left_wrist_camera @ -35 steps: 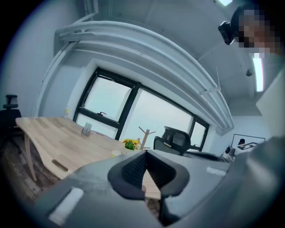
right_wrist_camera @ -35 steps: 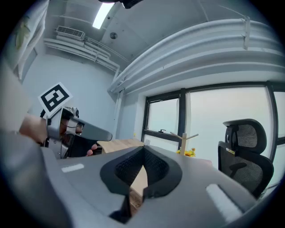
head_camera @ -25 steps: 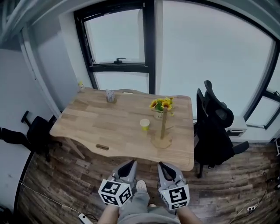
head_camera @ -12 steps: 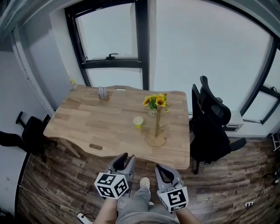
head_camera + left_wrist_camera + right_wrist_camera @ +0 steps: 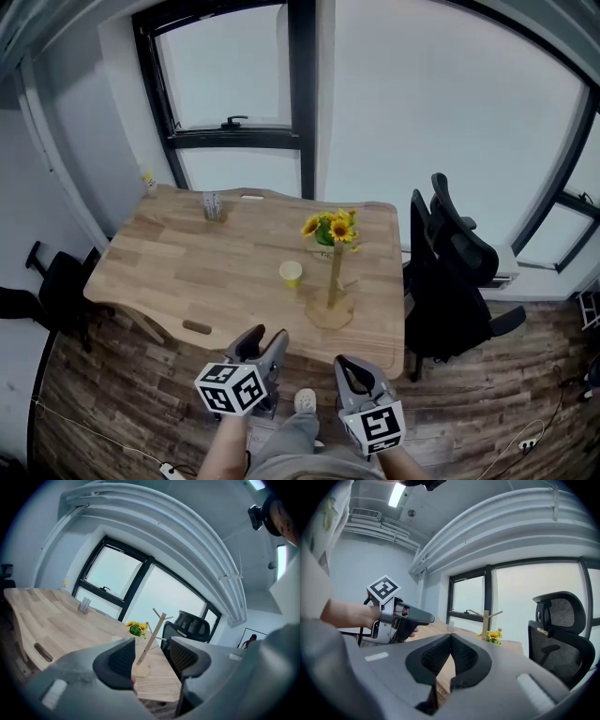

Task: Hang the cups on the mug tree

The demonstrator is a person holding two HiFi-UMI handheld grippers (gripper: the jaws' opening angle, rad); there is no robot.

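Left gripper (image 5: 262,337) hangs below the near edge of the worktop (image 5: 178,272), its jaws opening with nothing between them. Right gripper (image 5: 350,364) has its jaws together and empty. One small yellow cup (image 5: 291,273) stands upright on the worktop, just beside the pale wooden mug tree (image 5: 334,281).
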